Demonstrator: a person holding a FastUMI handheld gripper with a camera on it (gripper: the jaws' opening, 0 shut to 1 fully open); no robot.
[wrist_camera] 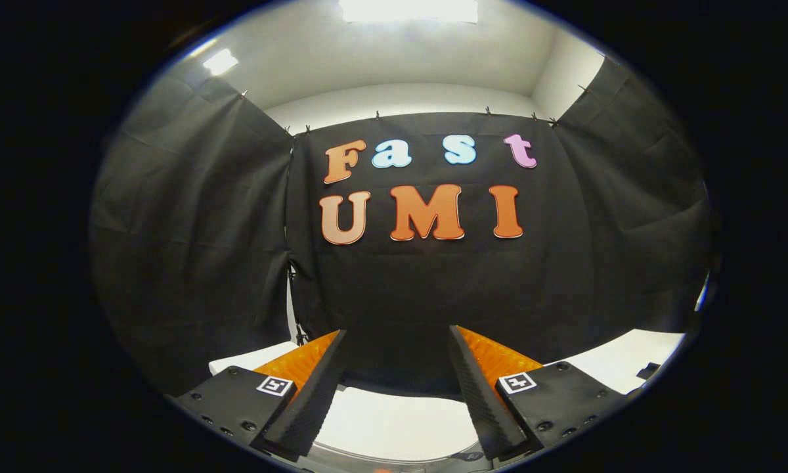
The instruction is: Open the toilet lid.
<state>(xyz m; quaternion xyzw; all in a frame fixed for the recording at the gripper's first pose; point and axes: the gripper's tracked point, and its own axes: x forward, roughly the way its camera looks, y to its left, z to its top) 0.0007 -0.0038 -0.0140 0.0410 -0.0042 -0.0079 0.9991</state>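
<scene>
My gripper (397,332) is open, its two fingers (315,394) spread wide with nothing between them. It is level and faces the booth's black back wall. Below and between the fingers lies a smooth white surface (394,420) with a curved grey edge (368,454) at its near side. I cannot tell whether that surface is the toilet lid. The fingers hang above it and touch nothing.
Black cloth walls (190,249) close the booth at the back and on both sides. A white flat surface shows low on the left (236,360) and on the right (630,358), with a small dark object (649,371) lying on the right part.
</scene>
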